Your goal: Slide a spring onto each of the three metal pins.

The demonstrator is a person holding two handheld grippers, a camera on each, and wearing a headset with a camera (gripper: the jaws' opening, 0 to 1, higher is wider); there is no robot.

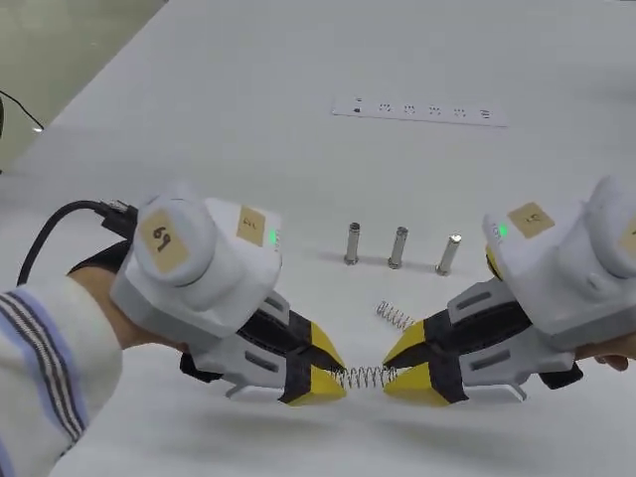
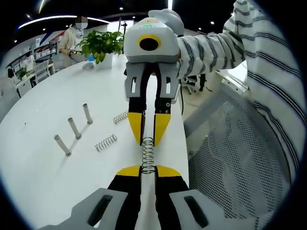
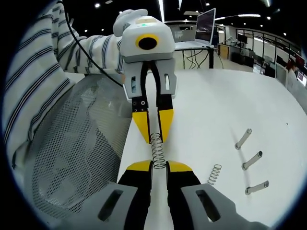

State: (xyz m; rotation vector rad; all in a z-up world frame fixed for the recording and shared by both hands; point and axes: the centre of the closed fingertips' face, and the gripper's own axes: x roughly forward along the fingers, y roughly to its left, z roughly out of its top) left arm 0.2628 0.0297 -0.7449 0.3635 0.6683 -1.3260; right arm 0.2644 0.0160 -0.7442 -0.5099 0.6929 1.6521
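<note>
Grips one spring by both ends with left gripper and right gripper, each clamped on an end coil, low over the table near the three pins; probably light, bendy, slippery, so best pinched sideways near one end.

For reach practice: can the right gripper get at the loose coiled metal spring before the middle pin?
Probably not yet: the loose spring lies unobstructed, but the right gripper is shut on another spring.

Head view overhead, gripper views facing each other close, sharing spring
</note>
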